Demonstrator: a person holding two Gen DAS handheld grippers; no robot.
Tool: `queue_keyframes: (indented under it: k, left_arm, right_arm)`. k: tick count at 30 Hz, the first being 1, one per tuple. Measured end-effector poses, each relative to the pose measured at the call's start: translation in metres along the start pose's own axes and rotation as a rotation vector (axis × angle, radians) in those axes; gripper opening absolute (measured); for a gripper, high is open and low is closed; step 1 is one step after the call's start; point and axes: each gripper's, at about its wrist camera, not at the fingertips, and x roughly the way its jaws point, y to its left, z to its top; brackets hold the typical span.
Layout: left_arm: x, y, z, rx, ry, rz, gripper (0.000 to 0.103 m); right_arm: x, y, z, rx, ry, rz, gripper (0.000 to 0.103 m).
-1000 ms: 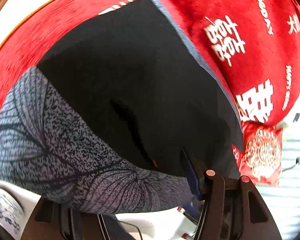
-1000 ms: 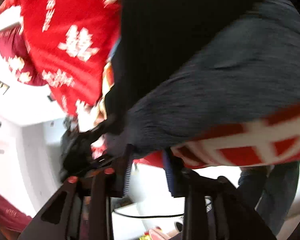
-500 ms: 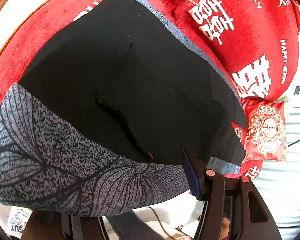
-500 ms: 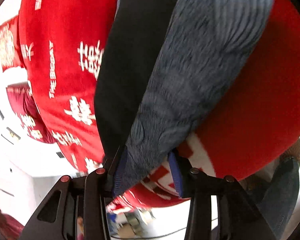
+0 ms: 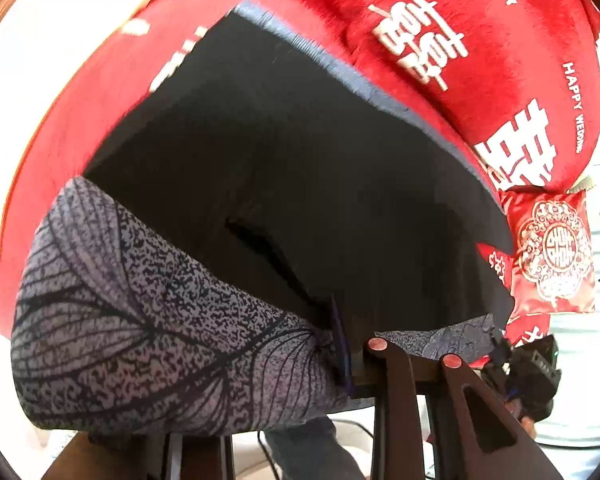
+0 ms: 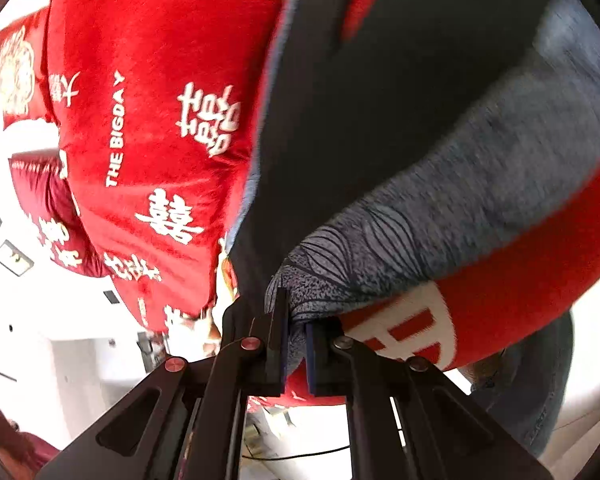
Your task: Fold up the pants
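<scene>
**On the red blanket, both tools are pinching the pants**

On the red blanket (image 5: 480, 60) the black pants (image 5: 300, 168) are lying spread out. The left tool (image 5: 260, 380) is squeezing the grey leaf-print band (image 5: 140, 320) at one end. The right tool (image 6: 296, 344) is closed tight on the same grey band at the other end. A red pillow (image 5: 552, 252) is sitting beside the pants.

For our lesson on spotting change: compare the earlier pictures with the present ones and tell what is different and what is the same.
Both grippers closed. The right gripper now pinches the grey patterned waistband of the pants, which its fingers only straddled before; the left gripper bunches that band tightly too. The black pants still lie on the red blanket.
</scene>
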Motion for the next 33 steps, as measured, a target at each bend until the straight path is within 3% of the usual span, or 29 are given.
queue_keyframes:
  k: [7, 11, 13, 17, 19, 20, 23, 25, 27, 30, 33]
  left_arm:
    - [-0.021, -0.032, 0.064, 0.006, -0.069, 0.017, 0.03]
    - [-0.011, -0.043, 0.117, 0.001, -0.134, 0.092, 0.032]
    - [0.003, -0.042, 0.145, -0.018, -0.183, 0.162, 0.051]
    - [0.038, -0.028, 0.185, -0.053, -0.22, 0.262, 0.059]
    - [0.055, -0.02, 0.2, -0.09, -0.252, 0.344, 0.088]
    - [0.062, -0.018, 0.206, -0.099, -0.263, 0.374, 0.091]
    - [0.078, -0.006, 0.219, -0.141, -0.243, 0.451, 0.091]
    - [0.071, -0.006, 0.219, -0.155, -0.244, 0.45, 0.091]
    - [0.05, -0.014, 0.213, -0.132, -0.271, 0.455, 0.091]
    - [0.02, -0.025, 0.201, -0.101, -0.314, 0.467, 0.091]
    - [0.006, -0.036, 0.19, -0.054, -0.326, 0.502, 0.091]
  right_arm:
    - [0.011, 0.055, 0.085, -0.087, 0.097, -0.013, 0.008]
    - [0.051, 0.08, 0.148, -0.118, 0.21, -0.1, 0.011]
    - [0.072, 0.088, 0.178, -0.16, 0.241, -0.137, 0.011]
    - [0.133, 0.096, 0.228, -0.229, 0.301, -0.221, 0.011]
    - [0.163, 0.089, 0.246, -0.257, 0.328, -0.3, 0.011]
    - [0.179, 0.08, 0.254, -0.265, 0.347, -0.344, 0.011]
    - [0.199, 0.073, 0.264, -0.262, 0.356, -0.347, 0.011]
    - [0.196, 0.08, 0.263, -0.274, 0.376, -0.36, 0.019]
    - [0.184, 0.099, 0.255, -0.359, 0.363, -0.385, 0.054]
    - [0.164, 0.133, 0.237, -0.522, 0.338, -0.366, 0.058]
    - [0.17, 0.151, 0.213, -0.574, 0.396, -0.313, 0.057]
